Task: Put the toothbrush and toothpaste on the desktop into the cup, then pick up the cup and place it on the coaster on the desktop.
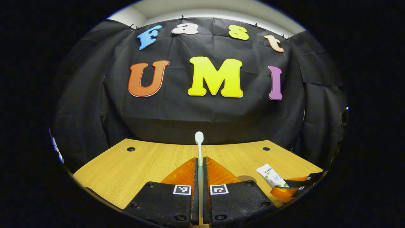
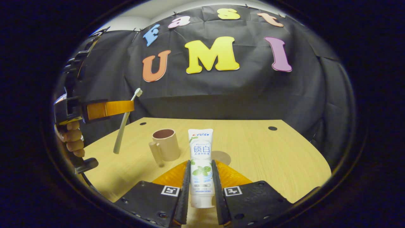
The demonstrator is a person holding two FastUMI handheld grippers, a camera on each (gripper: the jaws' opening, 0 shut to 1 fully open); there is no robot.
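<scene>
Left hand-held gripper [image 1: 199, 171] pinches stiff, light toothbrush [image 1: 199, 142] mid-handle; right hand-held gripper [image 2: 200, 177] pinches soft toothpaste [image 2: 200, 152] low; cup [image 2: 165, 144] ahead-left.

desk [image 2: 253, 148]: I see light wood grain, bare top stretching back to the wall
holes [image 1: 130, 149]: two dark round ones in the desk's far corners, left and right
cloth [image 1: 202, 110]: black, creased, hangs behind the desk and wraps both sides
clips [image 1: 182, 16]: small, along the cloth's top edge
upper wall [image 1: 196, 8]: I see a pale strip above the cloth
</scene>
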